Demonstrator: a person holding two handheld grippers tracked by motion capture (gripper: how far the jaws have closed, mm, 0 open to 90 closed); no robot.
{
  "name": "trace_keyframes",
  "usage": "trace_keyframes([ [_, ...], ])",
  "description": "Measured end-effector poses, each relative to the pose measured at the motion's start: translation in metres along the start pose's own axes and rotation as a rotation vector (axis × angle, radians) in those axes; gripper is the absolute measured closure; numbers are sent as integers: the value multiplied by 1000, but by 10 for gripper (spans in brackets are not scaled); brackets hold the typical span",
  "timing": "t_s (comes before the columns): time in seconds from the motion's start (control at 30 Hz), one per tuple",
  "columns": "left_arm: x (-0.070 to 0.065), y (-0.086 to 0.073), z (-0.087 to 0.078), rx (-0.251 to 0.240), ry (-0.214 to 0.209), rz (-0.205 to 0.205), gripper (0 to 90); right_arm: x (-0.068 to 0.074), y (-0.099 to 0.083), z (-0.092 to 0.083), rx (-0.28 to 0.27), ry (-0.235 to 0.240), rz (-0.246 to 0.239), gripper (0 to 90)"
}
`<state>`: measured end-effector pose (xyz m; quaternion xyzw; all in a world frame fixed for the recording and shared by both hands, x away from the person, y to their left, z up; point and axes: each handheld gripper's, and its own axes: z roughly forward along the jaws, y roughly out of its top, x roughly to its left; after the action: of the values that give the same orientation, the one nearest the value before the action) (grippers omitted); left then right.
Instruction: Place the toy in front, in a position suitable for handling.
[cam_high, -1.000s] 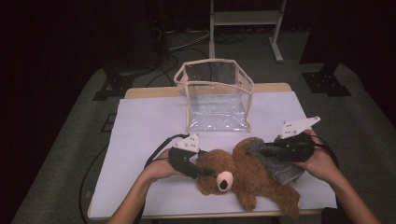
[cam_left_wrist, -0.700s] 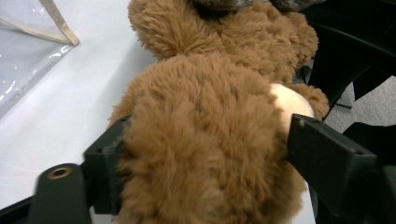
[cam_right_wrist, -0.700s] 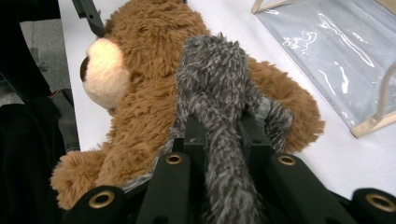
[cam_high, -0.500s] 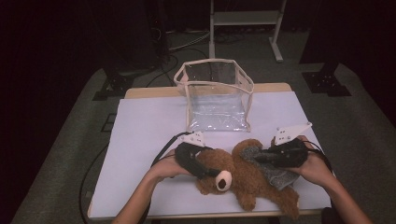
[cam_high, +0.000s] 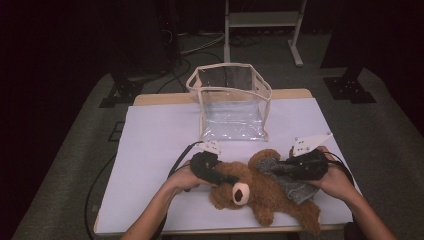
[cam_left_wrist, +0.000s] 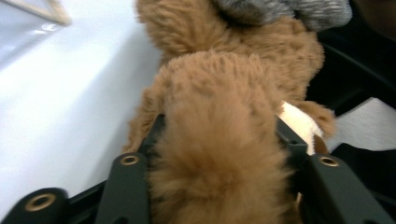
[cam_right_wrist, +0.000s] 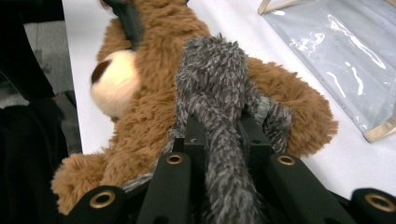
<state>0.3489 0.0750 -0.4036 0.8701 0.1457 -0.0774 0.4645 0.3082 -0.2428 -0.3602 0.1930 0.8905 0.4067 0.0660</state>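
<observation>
Here's the brown teddy bear (cam_high: 260, 192) lying on its back near the six o'clock edge of the white-covered bench (cam_high: 155, 150), its pale muzzle pointing toward the person. The left gripper (cam_high: 225, 179) sits at the bear's nine o'clock side, and its jaws have just been closing; in the left gripper view they press into a thick tuft of brown fur on both sides, so that's a firm hold on the bear's head. Over at the bear's three o'clock side, the right gripper (cam_high: 274, 170) is clamped tight too, and the right gripper view shows a strip of grey fuzzy cloth (cam_right_wrist: 219, 93) squeezed between the two black jaws, running up and over the bear's body. In the high view that grey cloth drapes across the bear's middle, under the right hand (cam_high: 337, 180). The left hand (cam_high: 185, 178) rests low on the bench just beside the bear's head. At twelve o'clock from the bear stands a clear plastic bag (cam_high: 231, 102) with cream trim, upright and open at the top, close to the bear but not touching it. A black cable (cam_high: 177, 162) curls away from the left gripper across the white cover.
</observation>
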Motion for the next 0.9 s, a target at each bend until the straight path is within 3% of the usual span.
trace_keyframes([
  [0.13, -3, 13, -5, 30, 56, 85, 569, -5, 1, -3, -28, -26, 20, 761],
  [0.27, 1, 28, -17, 29, 95, 121, 578, -10, 6, -4, -61, -48, 35, 761],
  [0.43, 6, 44, -38, 70, 170, 185, 560, -13, 18, 6, -78, -50, 37, 762],
  [0.53, 5, 40, -39, 98, 168, 189, 485, -10, 23, 15, -70, -33, 21, 763],
  [0.6, 4, 33, -38, 107, 166, 164, 389, -4, 22, 24, -63, -5, 12, 765],
  [0.67, 5, 27, -37, 105, 138, 137, 360, 3, 21, 29, -61, 14, 1, 766],
  [0.77, 1, 22, -33, 107, 139, 151, 407, 15, 24, 32, -39, -4, -39, 766],
  [0.9, -11, 13, -31, 91, 156, 181, 473, 19, 24, 23, -37, 2, -46, 764],
])
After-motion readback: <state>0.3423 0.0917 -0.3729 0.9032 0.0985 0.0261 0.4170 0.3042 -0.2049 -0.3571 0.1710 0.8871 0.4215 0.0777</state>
